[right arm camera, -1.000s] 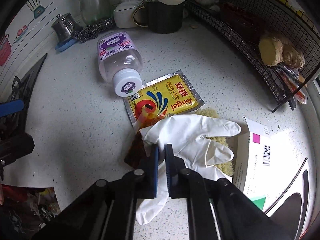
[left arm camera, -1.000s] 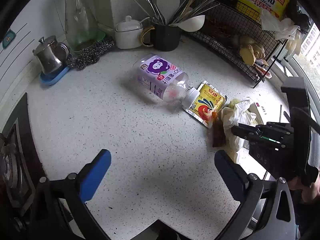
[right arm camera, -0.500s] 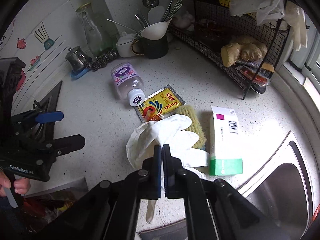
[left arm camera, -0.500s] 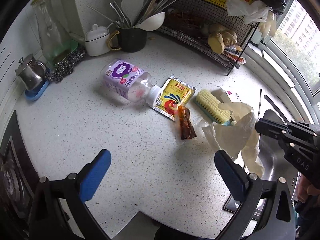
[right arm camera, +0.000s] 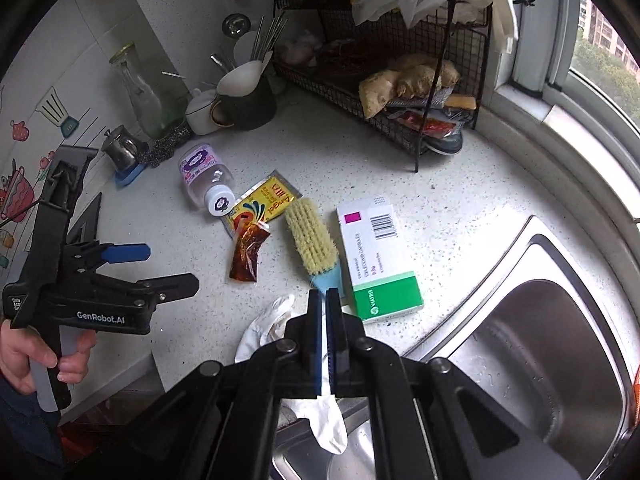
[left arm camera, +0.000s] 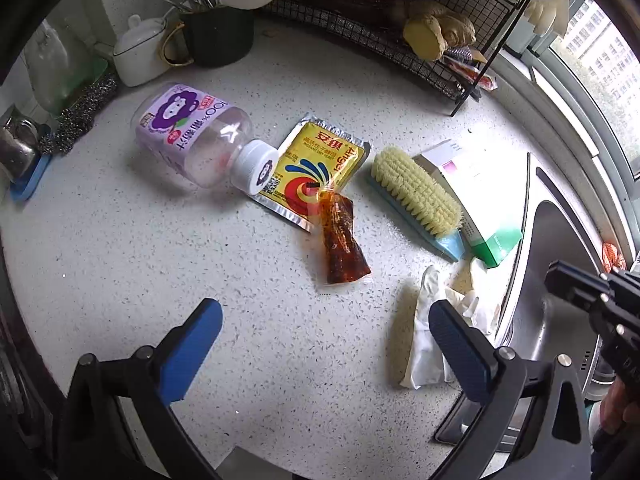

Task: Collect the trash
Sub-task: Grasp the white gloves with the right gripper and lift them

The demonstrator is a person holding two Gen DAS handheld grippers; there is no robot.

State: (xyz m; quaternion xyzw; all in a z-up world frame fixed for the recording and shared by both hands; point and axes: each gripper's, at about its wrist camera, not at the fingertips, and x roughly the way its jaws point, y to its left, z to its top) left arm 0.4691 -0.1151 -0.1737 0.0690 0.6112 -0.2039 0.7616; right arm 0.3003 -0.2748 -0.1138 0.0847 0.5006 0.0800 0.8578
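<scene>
My right gripper is shut on a white rubber glove, which hangs from the pads above the counter's front edge, beside the sink. The left wrist view shows the glove dangling behind my right pad. On the counter lie a clear bottle with a purple label, a yellow sachet, a brown sauce packet, a scrubbing brush and a white-and-green box. My left gripper is open above the bare counter just in front of the sauce packet.
A black wire rack with ginger stands at the back right. A dark mug of utensils, a white pot, a steel scourer and a small metal jug line the back wall. A hob edge lies at the left.
My right gripper has lifted the glove off the brush and sachet and carried it toward the sink. My left gripper has shifted right and closer to the sauce packet.
</scene>
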